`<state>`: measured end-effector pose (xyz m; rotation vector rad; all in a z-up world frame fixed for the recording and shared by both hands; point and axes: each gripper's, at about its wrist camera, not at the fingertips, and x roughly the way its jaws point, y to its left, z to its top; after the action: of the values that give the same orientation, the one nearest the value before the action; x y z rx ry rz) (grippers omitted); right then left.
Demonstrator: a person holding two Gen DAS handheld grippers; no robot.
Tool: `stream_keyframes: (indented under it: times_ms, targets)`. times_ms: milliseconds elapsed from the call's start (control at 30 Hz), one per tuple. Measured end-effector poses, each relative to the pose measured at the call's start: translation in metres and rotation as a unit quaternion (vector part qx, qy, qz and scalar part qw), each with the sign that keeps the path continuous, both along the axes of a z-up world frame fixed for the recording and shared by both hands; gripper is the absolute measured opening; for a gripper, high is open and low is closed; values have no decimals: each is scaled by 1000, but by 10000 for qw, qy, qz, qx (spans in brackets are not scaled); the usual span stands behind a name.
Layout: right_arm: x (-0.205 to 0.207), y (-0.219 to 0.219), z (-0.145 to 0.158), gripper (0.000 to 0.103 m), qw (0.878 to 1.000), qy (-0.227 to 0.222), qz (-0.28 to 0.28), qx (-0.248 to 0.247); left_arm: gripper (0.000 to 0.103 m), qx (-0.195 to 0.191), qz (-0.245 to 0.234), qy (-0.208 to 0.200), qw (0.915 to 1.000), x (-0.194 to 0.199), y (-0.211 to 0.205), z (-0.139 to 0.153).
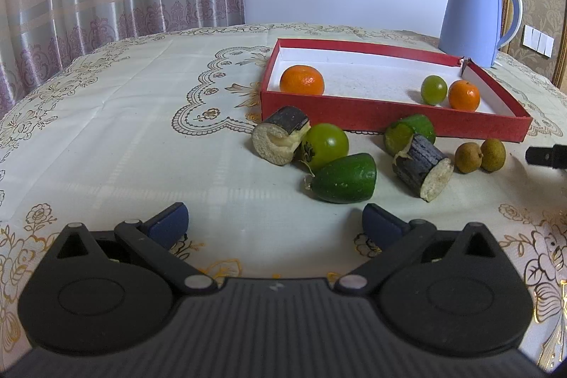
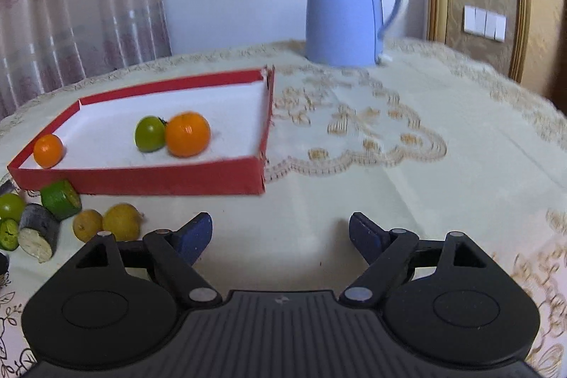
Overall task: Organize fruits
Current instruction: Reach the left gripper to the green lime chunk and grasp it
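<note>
**Both grippers empty, most fruit still outside the box**

Left wrist view: our left gripper (image 1: pixel 274 222) hangs low over the table (image 1: pixel 106 130), jaws spread wide, nothing between them. It points at the loose pile just in front of the box's near wall: two dark cane pieces (image 1: pixel 280 139), a green tomato (image 1: pixel 326 144), two cut green halves (image 1: pixel 345 179) and two small brown fruits (image 1: pixel 480 154). The red box (image 1: pixel 389 119) holds an orange (image 1: pixel 302 79) in its left near corner, plus a small green fruit (image 1: pixel 433 89) touching a second orange (image 1: pixel 464 95) near the right wall. We judge the gripper is lined up for the nearest green half.

Right wrist view: our right gripper (image 2: pixel 280 234) is also wide open and empty, over bare cloth off the box's right near corner (image 2: pixel 264 179). The picture is blurred, so the hand is in motion. The kettle (image 2: pixel 345 6) stands at the table's far edge, well clear. The pile sits off to the left, brown fruits (image 2: pixel 106 224) nearest, likely its next pick.
</note>
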<state>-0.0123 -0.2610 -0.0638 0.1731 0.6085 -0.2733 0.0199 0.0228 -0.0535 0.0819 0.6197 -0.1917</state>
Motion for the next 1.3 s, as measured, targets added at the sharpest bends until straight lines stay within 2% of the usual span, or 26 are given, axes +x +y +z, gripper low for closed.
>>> stream_keyframes:
  times_ms: [67, 400, 533, 700, 833, 1200, 1300]
  targets:
    - [-2, 0, 1, 85, 10000, -73, -19, 18, 103, 3, 0, 1, 10000, 0, -1, 0]
    - [4, 6, -2, 92, 9998, 161, 34, -150, 103, 38, 42, 12, 10000, 1, -2, 0]
    - [6, 8, -3, 99, 9995, 235, 90, -195, 103, 157, 110, -20, 9998, 0, -7, 3]
    - [5, 8, -3, 99, 9995, 234, 91, -190, 103, -403, -34, 123, 9991, 3, -7, 16]
    - [5, 8, -3, 99, 9995, 236, 90, -194, 103, -274, 88, 32, 9996, 10, -16, 20]
    - [5, 8, -3, 99, 9995, 237, 91, -195, 103, -138, 419, 138, 9989, 19, -21, 9]
    - [5, 8, -3, 99, 9995, 236, 91, -193, 100, -110, 483, 135, 9987, 20, -20, 8]
